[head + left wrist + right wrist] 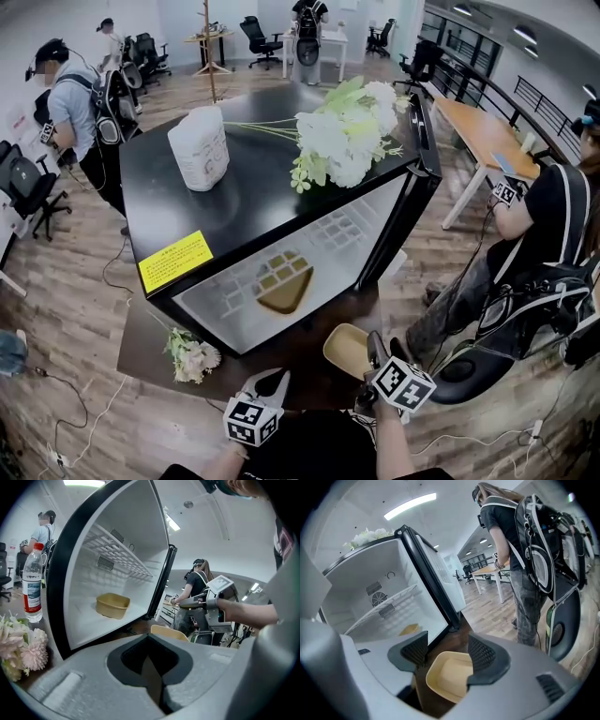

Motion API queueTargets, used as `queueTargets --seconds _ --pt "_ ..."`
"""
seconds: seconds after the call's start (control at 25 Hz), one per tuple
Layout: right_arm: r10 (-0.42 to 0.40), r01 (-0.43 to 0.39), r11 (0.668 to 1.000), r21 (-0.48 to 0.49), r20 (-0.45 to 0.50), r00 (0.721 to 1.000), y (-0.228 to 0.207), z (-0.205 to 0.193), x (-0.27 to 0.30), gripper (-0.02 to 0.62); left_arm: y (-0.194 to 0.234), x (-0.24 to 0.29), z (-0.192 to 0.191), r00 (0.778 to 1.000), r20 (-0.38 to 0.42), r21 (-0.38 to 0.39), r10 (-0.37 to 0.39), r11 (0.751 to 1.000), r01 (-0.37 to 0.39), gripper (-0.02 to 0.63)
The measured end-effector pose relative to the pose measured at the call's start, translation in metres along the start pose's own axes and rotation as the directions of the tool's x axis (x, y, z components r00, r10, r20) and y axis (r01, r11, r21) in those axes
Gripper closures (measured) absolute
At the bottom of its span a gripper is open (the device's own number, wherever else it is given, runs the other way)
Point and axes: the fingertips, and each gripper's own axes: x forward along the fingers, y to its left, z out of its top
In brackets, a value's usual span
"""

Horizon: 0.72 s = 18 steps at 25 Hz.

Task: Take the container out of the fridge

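The right gripper (447, 649) hung with its jaws wide apart over a yellow container (450, 674) on the dark table (150, 349) before the open fridge (244, 211), apparently leaving it there. A second container (112, 605) lay inside the fridge. The left gripper (151, 663) was closed and empty.

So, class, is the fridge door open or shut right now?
Open. The fridge door is swung aside, so both gripper views look straight in at the wire shelf and a yellow container inside.

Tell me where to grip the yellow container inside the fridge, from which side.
Best pinch the container's front rim wall, one jaw inside, one outside, entering level through the fridge's open front: it sits upright and open-topped, with the wire shelf overhead.
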Motion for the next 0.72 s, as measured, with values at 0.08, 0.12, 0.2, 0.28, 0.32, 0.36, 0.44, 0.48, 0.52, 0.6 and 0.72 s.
queueTargets --seconds 0.08,0.12,0.2,0.28,0.32,0.36,0.44,0.48,0.52,0.6,0.72 --pt "0.033 -0.033 0.999 -0.011 0.004 0.999 0.011 0.002 -0.001 0.321 0.001 -0.002 0.001 1.0 0.004 0.004 0.005 1.0 -0.005 0.598" --pt "0.054 -0.054 0.998 -0.016 0.002 0.999 0.017 0.002 0.0 0.325 0.002 -0.003 0.001 1.0 0.005 0.011 0.009 1.0 -0.009 0.598" --pt "0.083 -0.084 0.996 -0.029 -0.007 0.996 0.028 0.001 0.002 0.327 0.003 -0.005 0.001 1.0 0.004 0.03 0.014 0.999 -0.014 0.598" --pt "0.101 -0.102 0.994 -0.051 -0.015 0.995 0.039 0.0 0.005 0.327 0.003 -0.006 0.001 1.0 0.003 0.032 0.014 0.999 -0.014 0.598" --pt "0.111 -0.112 0.992 -0.061 -0.02 0.994 0.046 -0.001 0.007 0.327 0.003 -0.007 0.0 1.0 0.005 0.028 0.015 1.0 -0.015 0.598" --pt "0.122 -0.124 0.99 -0.069 -0.026 0.992 0.052 -0.002 0.01 0.327 0.005 -0.009 0.0 1.0 0.006 0.024 0.018 1.0 -0.018 0.598" --pt "0.151 -0.154 0.984 -0.088 -0.035 0.988 0.067 -0.003 0.015 0.327 0.008 -0.011 0.001 1.0 0.011 0.02 0.028 0.999 -0.028 0.598" --pt "0.169 -0.172 0.98 -0.101 -0.039 0.985 0.074 -0.003 0.018 0.328 0.011 -0.012 0.002 0.999 0.014 0.019 0.034 0.999 -0.034 0.598" --pt "0.188 -0.192 0.975 -0.112 -0.046 0.981 0.081 -0.005 0.021 0.334 0.013 -0.013 0.002 0.999 0.018 0.017 0.04 0.999 -0.04 0.598" --pt "0.21 -0.217 0.968 -0.125 -0.064 0.976 0.092 -0.008 0.027 0.342 0.017 -0.016 0.003 0.998 0.023 0.013 0.051 0.999 -0.051 0.598" --pt "0.218 -0.227 0.965 -0.135 -0.078 0.973 0.104 -0.011 0.036 0.35 0.021 -0.02 0.002 0.997 0.026 0.008 0.068 0.998 -0.068 0.598"
